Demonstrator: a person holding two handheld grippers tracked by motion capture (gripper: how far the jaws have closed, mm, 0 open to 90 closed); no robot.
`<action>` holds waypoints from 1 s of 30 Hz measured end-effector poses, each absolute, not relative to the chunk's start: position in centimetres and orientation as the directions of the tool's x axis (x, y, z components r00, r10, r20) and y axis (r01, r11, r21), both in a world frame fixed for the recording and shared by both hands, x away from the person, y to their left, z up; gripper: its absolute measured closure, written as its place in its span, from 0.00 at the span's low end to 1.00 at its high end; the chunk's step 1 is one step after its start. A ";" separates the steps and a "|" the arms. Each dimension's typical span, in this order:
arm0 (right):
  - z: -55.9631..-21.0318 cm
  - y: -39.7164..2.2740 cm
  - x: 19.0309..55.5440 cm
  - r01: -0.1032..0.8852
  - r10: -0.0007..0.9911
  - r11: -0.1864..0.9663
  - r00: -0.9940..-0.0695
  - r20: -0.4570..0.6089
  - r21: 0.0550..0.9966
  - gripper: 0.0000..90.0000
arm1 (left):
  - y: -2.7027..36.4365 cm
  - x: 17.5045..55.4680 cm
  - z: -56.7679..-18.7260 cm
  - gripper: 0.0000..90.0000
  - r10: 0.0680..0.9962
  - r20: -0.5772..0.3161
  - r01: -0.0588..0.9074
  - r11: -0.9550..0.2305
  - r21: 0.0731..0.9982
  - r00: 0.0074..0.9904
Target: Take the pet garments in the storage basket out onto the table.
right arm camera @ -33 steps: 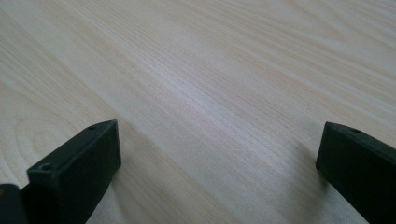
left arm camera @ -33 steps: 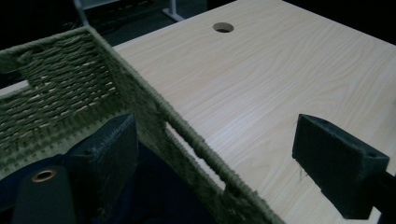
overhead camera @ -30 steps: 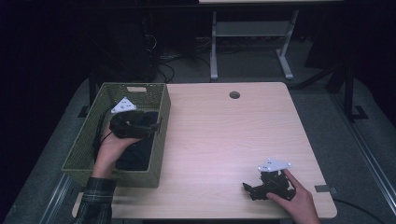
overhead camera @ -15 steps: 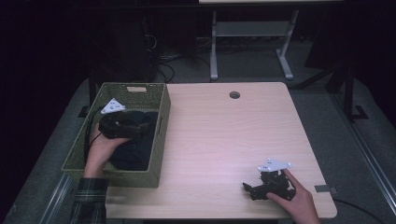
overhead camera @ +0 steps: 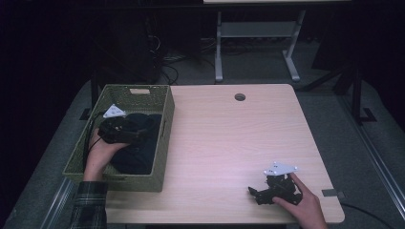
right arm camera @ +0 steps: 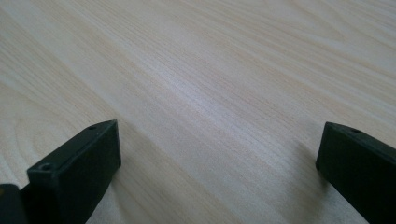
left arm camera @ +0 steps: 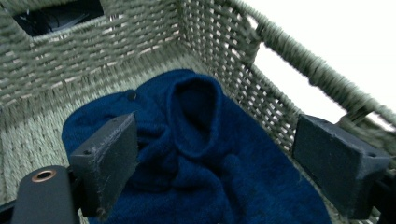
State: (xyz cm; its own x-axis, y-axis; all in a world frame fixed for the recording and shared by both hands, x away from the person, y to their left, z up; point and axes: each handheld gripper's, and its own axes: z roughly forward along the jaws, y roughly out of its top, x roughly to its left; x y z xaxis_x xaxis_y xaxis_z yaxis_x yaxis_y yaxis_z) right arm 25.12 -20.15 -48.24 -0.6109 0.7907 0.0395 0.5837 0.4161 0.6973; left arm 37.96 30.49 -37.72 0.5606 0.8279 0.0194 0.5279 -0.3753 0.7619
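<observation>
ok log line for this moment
left gripper: open, above blue garment in basket | right gripper: open, resting on table

A green woven basket [overhead camera: 162, 143] stood at the left edge of the pale wooden surface [overhead camera: 229, 143], with a dark blue knitted garment [left arm camera: 201, 158] lying in it. The left claw [overhead camera: 131, 133] hung over that garment; the right claw [overhead camera: 255, 194] rested near the surface's front right corner.
</observation>
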 end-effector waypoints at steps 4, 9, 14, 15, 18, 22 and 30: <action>-48.2 -20.1 25.1 0.585 0.792 0.413 -0.610 0.042 0.698 0.00 | 30.6 38.2 -38.1 0.15 0.832 0.018 0.542 -0.377 0.751 0.555; -48.2 -20.2 25.1 0.582 0.791 0.417 -0.611 0.037 0.698 0.00 | 30.5 38.7 -39.1 0.15 0.833 0.012 0.564 -0.386 0.730 0.554; -48.2 -20.1 25.1 0.581 0.790 0.416 -0.612 0.038 0.700 0.00 | 30.1 39.0 -39.8 0.15 0.832 0.016 0.591 -0.407 0.696 0.554; -48.2 -20.1 25.1 0.581 0.790 0.416 -0.612 0.039 0.699 0.00 | 29.9 39.1 -40.1 0.15 0.827 0.001 0.605 -0.412 0.681 0.562; -48.2 -20.1 25.1 0.581 0.790 0.416 -0.612 0.038 0.700 0.00 | 29.7 39.2 -40.4 0.15 0.827 -0.016 0.628 -0.415 0.659 0.562; -48.2 -20.1 25.1 0.582 0.790 0.416 -0.611 0.039 0.699 0.00 | 29.5 39.6 -41.2 0.15 0.835 -0.032 0.665 -0.414 0.621 0.549; -48.2 -20.1 25.1 0.583 0.791 0.415 -0.611 0.041 0.699 0.00 | 29.0 39.9 -42.0 0.15 0.832 0.002 0.682 -0.455 0.573 0.554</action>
